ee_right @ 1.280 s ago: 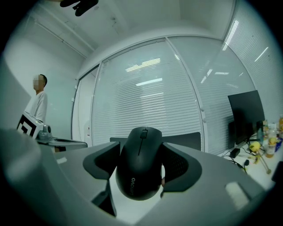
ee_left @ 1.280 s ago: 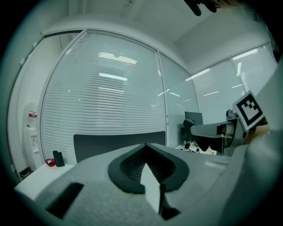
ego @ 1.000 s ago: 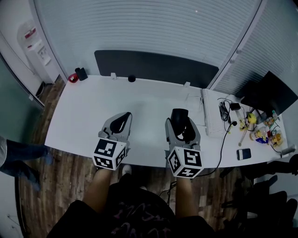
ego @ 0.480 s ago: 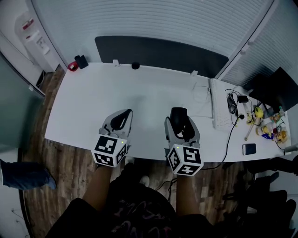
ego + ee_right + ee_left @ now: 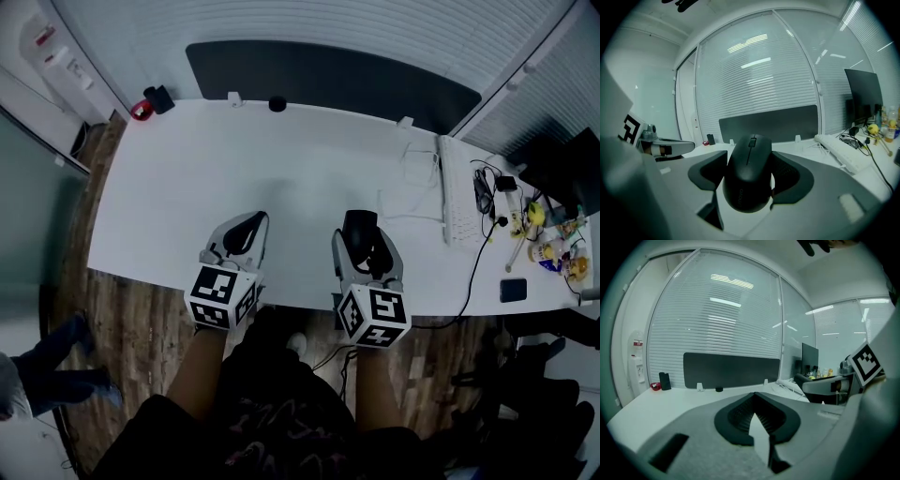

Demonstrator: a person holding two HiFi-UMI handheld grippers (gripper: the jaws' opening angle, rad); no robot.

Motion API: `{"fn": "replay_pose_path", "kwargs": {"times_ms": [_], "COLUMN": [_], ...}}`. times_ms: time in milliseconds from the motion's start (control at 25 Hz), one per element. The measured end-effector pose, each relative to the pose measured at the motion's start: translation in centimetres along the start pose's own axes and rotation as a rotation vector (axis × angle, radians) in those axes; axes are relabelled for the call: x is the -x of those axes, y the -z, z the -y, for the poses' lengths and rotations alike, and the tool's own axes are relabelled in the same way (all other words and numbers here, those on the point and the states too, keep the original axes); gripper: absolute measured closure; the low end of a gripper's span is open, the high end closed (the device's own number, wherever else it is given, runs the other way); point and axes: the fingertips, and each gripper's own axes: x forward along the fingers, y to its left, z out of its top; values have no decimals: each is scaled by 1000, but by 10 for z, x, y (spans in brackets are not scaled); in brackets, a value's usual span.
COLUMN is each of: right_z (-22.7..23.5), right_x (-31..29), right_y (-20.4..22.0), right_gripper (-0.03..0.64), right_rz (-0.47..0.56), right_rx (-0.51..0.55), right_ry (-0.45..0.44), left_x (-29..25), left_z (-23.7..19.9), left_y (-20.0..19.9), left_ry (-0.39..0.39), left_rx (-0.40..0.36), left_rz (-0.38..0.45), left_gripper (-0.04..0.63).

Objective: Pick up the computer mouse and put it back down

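The right gripper is clenched on a black, rounded plastic computer mouse. Its dark ribbed pads press against the mouse's two sides, and the scroll-wheel end points away from the person. Mouse and gripper sit over the near part of a long white desk; whether the mouse's underside touches the desktop cannot be told.

Just beside it, the left gripper has its jaws brought together at the tips with nothing between them. It sits over the same near edge, level with the right one.

Farther out on the right side of the desk lies a white keyboard, with black cables beside it and a dark flat phone near the front corner. A black monitor stands beyond the right end.

Along the far edge runs a dark grey panel, with a small black round object in front of it. A red item and a black upright item occupy the far left corner. Below the desk is a wooden plank floor.
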Motion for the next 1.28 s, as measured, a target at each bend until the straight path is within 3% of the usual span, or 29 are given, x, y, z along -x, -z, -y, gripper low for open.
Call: {"fn": "replay_pose_path", "kwargs": {"times_ms": [1280], "right_z": [11], "right_x": [-39], "right_y": [161], "right_gripper": [311], "right_rz": [-362], "right_rx": [-72], "right_ry": [39], "left_x": [-43], "left_z": [-13], "left_y": [142], "left_ry": [38], "left_rx": [142], "left_rz": [-249], "left_gripper": [595]}}
